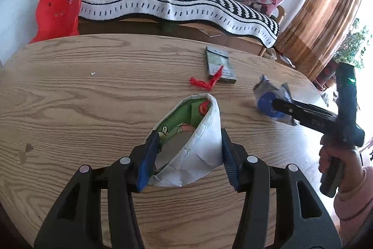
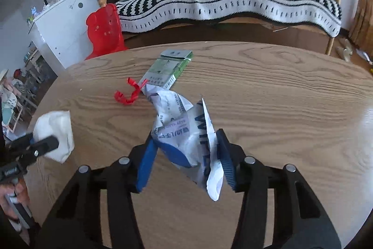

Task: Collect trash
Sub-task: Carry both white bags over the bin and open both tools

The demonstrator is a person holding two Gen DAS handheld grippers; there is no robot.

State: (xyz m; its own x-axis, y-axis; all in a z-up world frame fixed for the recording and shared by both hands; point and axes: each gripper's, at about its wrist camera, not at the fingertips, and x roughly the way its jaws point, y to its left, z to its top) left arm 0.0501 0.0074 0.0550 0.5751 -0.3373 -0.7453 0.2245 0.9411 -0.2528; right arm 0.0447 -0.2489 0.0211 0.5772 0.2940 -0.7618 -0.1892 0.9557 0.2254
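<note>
Left gripper (image 1: 186,155) half open, clamping cup (image 1: 193,144), mouth facing ahead. Right gripper (image 2: 185,156) half open, pinching wrapper (image 2: 186,132), long axis running ahead-left. Beyond: ribbon (image 2: 127,93), box (image 2: 169,69).

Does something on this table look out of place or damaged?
Yes. A curled red ribbon scrap lies loose on the wooden table, one end reaching a flat green-and-white carton that lies on its side. The wipes packet in the right claw is torn and crumpled.
</note>
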